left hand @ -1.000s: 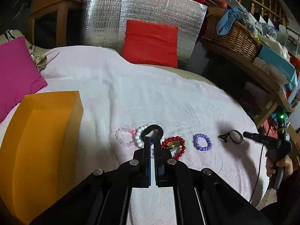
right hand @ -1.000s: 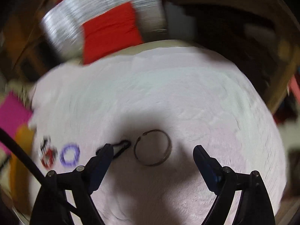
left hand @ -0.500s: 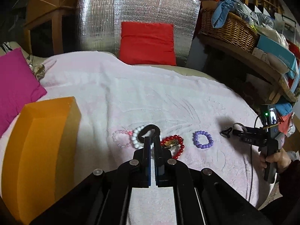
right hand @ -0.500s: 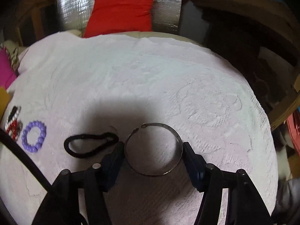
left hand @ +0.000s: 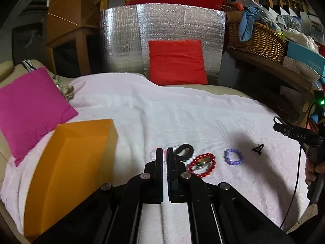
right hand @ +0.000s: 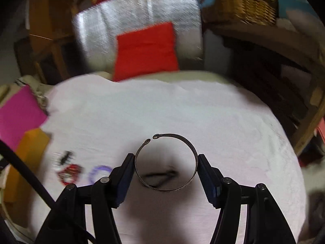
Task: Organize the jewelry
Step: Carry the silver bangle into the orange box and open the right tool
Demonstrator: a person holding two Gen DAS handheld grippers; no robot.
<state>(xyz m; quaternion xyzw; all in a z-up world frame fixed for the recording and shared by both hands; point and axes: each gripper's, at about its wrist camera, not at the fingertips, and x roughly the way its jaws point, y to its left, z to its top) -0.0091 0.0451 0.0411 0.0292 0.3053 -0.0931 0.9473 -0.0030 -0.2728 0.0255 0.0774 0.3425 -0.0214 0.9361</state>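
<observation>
Left wrist view: the left gripper [left hand: 165, 152] has its jaws clenched on nothing, just above the red bead bracelet [left hand: 202, 164] and purple bead bracelet [left hand: 234, 156] on the pinkish-white blanket [left hand: 162, 111]; an orange box [left hand: 67, 162] sits left. Right wrist view: the right gripper [right hand: 166, 162] jaws, having just closed in, are grasping the thin open metal bangle [right hand: 166, 161], lifted off the blanket.

a tall orange box [left hand: 71, 162] stands at the left edge of the white-covered surface [left hand: 182, 111]. just right of the box lies a row of beaded bracelets [left hand: 202, 163], blocking the near strip. beyond the box and the bracelets the cloth is open up to a red cushion [left hand: 176, 61]. a pink cushion [left hand: 30, 105] crowds the box's far left.
</observation>
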